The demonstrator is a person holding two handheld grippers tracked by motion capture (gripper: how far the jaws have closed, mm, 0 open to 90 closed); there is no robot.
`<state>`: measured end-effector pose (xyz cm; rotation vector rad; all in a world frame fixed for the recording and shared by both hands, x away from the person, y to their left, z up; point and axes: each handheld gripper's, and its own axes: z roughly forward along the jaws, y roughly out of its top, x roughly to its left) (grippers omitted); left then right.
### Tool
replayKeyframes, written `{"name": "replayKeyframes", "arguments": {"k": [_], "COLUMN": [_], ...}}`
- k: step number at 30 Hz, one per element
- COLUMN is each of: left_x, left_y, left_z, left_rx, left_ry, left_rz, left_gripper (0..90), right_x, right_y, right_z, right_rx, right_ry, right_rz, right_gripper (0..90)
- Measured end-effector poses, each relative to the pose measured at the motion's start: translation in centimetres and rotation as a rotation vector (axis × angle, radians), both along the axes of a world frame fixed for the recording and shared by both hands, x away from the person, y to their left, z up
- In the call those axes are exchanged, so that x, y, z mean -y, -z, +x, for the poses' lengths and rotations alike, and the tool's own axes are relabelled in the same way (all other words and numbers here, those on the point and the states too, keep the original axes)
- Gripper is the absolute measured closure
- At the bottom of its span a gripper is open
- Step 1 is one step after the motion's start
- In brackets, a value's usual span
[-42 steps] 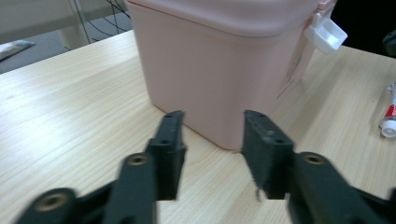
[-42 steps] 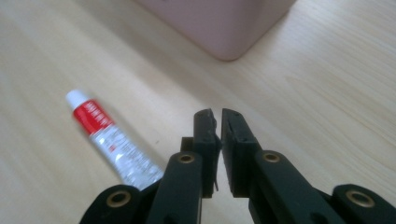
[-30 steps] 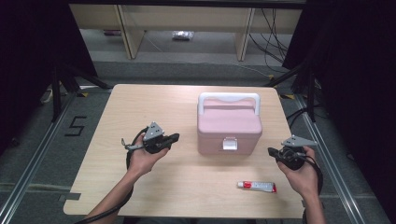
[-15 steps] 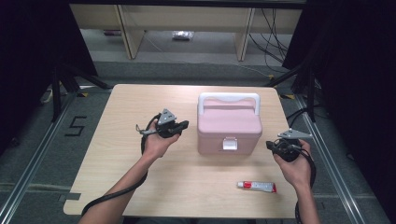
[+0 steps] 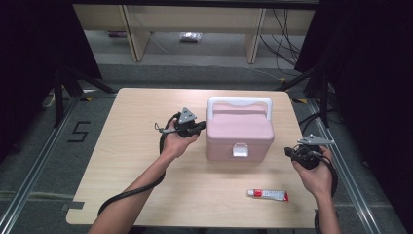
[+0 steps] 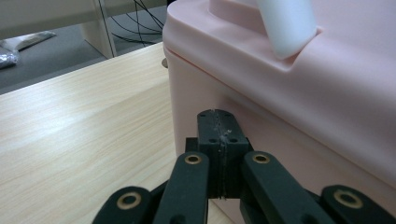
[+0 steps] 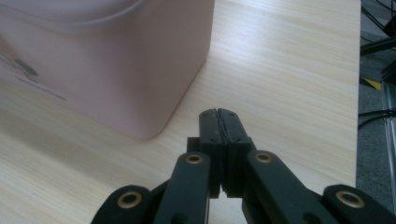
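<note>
From above, the pink box [image 5: 239, 127] stands mid-table, the left gripper [image 5: 198, 127] just beside its left wall, the right gripper [image 5: 288, 152] near its right. Left gripper view: jaws pressed together, empty, close to the box. Right gripper view: jaws likewise closed, empty.

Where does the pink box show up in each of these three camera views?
High view: pink box sits center right on the table.
Left gripper view: its side wall spans the right half.
Right gripper view: its rounded corner takes the upper left.
Shared landmark: the light wood tabletop.
</note>
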<state>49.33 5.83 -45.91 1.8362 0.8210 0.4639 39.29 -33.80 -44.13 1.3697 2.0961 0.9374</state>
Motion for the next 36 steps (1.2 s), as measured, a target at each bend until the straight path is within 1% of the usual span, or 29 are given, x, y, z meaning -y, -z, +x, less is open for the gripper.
{"name": "replayKeyframes", "arguments": {"k": [1,2,3,4,5,6,7,8,9,11,12,13,14,16,17,18,19,20,22,23,24,25,26,29,32,33,34,35,36], "left_x": [0.2,0.2,0.5,0.5,0.8,1.3,1.7,2.0,2.4,3.1,3.1,3.4,4.0,4.3,4.8,4.8,4.9,5.1,5.3,5.3,5.3,5.3,5.2,5.3,5.3,5.4,5.5,5.6,5.6], "left_y": [-0.1,-0.1,-0.2,-0.2,-0.2,-0.3,-0.4,-0.4,-0.4,-0.4,-0.4,-0.4,-0.4,-0.5,-0.4,-0.4,-0.5,-0.4,-0.3,-0.2,-0.2,0.0,0.1,0.4,0.4,0.4,0.4,0.5,0.5], "left_z": [0.0,0.0,0.0,0.0,0.0,-0.1,-0.2,-0.2,-0.3,-0.4,-0.4,-0.4,-0.5,-0.5,-0.6,-0.6,-0.6,-0.6,-0.8,-1.0,-1.1,-1.3,-1.5,-2.0,-2.4,-2.5,-2.7,-2.7,-2.7], "left_rx": [-0.003,-0.003,0.004,0.004,0.007,0.011,0.012,0.016,0.015,0.018,0.018,0.018,0.021,0.022,0.025,0.025,0.025,0.026,0.023,0.019,0.013,0.006,0.000,-0.011,-0.012,-0.014,-0.016,-0.008,-0.008], "left_ry": [0.001,0.001,0.012,0.012,0.021,0.030,0.033,0.041,0.046,0.056,0.056,0.062,0.074,0.079,0.082,0.082,0.087,0.088,0.091,0.096,0.098,0.102,0.111,0.120,0.135,0.135,0.145,0.145,0.145], "left_rz": [0.003,0.003,0.015,0.015,0.015,0.015,0.023,0.026,0.022,0.024,0.024,0.022,0.037,0.038,0.041,0.041,0.047,0.046,0.056,0.058,0.062,0.060,0.061,0.074,0.109,0.098,0.111,0.111,0.111], "left_gripper": [89.4,89.4,89.4,89.4,89.4,89.4,89.4,89.3,89.3,89.3,89.4,89.4,89.4,89.3,89.4,89.4,89.4,89.3,89.4,89.4,89.3,89.3,89.3,89.3,89.3,89.4,89.4,89.4,89.5], "right_x": [0.4,0.2,0.4,0.5,0.5,0.9,1.1,1.1,1.3,1.3,1.2,1.6,1.5,1.6,1.6,1.6,1.8,1.8,1.7,2.0,1.6,1.6,1.8,1.7,1.7,1.4,1.4,1.3,1.3], "right_y": [-0.1,0.0,-0.1,-0.3,-0.3,-0.5,-0.5,-0.6,-0.4,-0.4,-0.7,-0.7,-0.6,-0.5,-0.3,-0.3,-0.2,-0.2,0.1,0.0,0.0,0.0,-0.1,-0.1,-0.1,0.0,0.1,0.1,0.1], "right_z": [0.1,0.1,0.2,0.1,0.1,0.4,0.5,0.5,0.7,0.8,0.7,1.0,1.1,1.4,1.7,1.7,2.0,2.2,2.6,2.7,2.7,2.8,3.0,3.0,3.0,3.1,3.1,3.1,3.1], "right_rx": [0.001,0.001,0.008,-0.018,-0.018,-0.004,0.011,-0.009,0.005,0.001,-0.025,-0.006,-0.014,-0.001,-0.015,-0.015,0.006,-0.014,-0.007,-0.008,-0.034,-0.032,-0.008,-0.013,-0.009,-0.017,-0.017,-0.003,-0.003], "right_ry": [-0.002,0.022,0.020,0.028,0.028,0.016,0.002,0.022,0.002,0.030,0.047,0.024,0.037,0.020,0.039,0.039,0.030,0.032,0.037,0.024,0.048,0.048,0.028,0.036,0.037,0.033,0.021,0.034,0.034], "right_rz": [-0.018,0.007,0.000,-0.001,-0.001,-0.037,-0.050,-0.035,-0.035,-0.020,-0.012,-0.044,-0.027,-0.036,-0.036,-0.036,-0.058,-0.038,-0.027,-0.062,-0.018,-0.023,-0.044,-0.033,-0.055,-0.039,-0.057,-0.058,-0.058], "right_gripper": [89.7,89.6,89.6,89.6,89.6,89.3,89.2,89.2,89.2,89.2,89.4,89.5,89.7,90.0,90.0,90.0,90.0,90.0,90.0,90.0,90.0,90.0,90.0,90.0,90.0,90.0,90.0,90.0,90.0]}}
